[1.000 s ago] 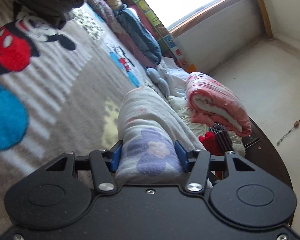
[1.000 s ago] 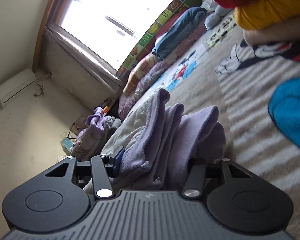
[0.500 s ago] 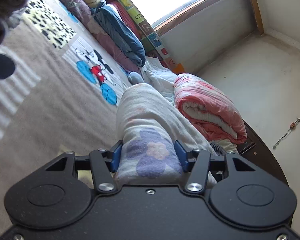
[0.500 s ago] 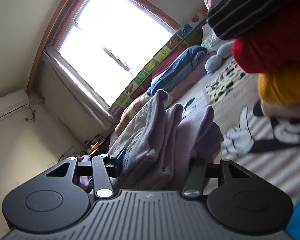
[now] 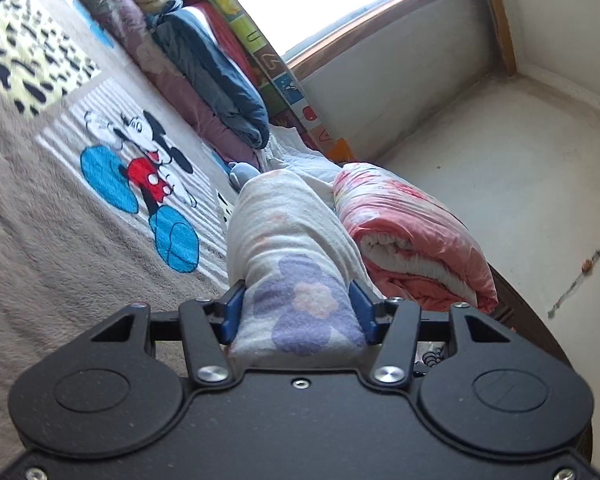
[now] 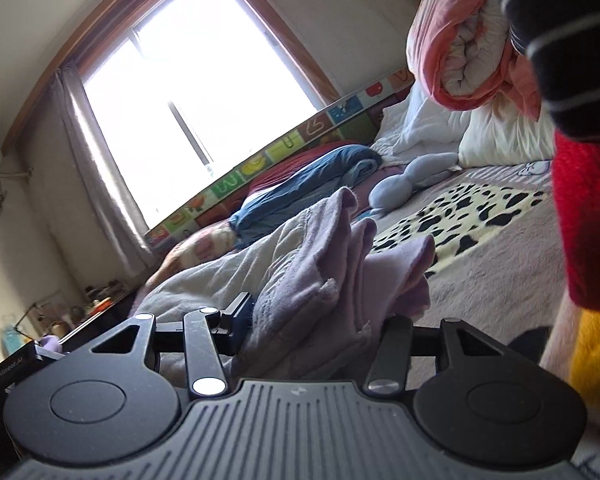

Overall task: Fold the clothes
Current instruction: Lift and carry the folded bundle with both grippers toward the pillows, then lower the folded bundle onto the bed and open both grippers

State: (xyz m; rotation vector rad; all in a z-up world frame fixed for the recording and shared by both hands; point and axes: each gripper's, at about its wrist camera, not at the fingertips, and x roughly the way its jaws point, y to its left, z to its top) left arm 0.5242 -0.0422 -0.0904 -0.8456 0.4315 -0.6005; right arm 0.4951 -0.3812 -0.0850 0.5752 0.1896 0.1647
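My left gripper (image 5: 298,314) is shut on a fold of a white garment with purple flowers (image 5: 288,248), held above the brown Mickey Mouse blanket (image 5: 60,240). My right gripper (image 6: 318,320) is shut on a bunched lilac and white part of the same garment (image 6: 332,256), which stands up between the jaws. Its right fingertip is hidden by the cloth. A stack of folded clothes, striped black, red and yellow (image 6: 580,200), fills the right edge of the right wrist view.
A rolled pink quilt (image 5: 412,232) lies at the bed's end. A blue garment (image 5: 216,76) and a grey soft toy (image 6: 404,184) lie by the colourful letter mat under the window (image 6: 196,80). White pillows (image 6: 500,136) sit below the quilt.
Both grippers have swung with the garment still held. The left view now shows more of the blanket and its Mickey figure. The right view has tilted up toward the window and quilt.
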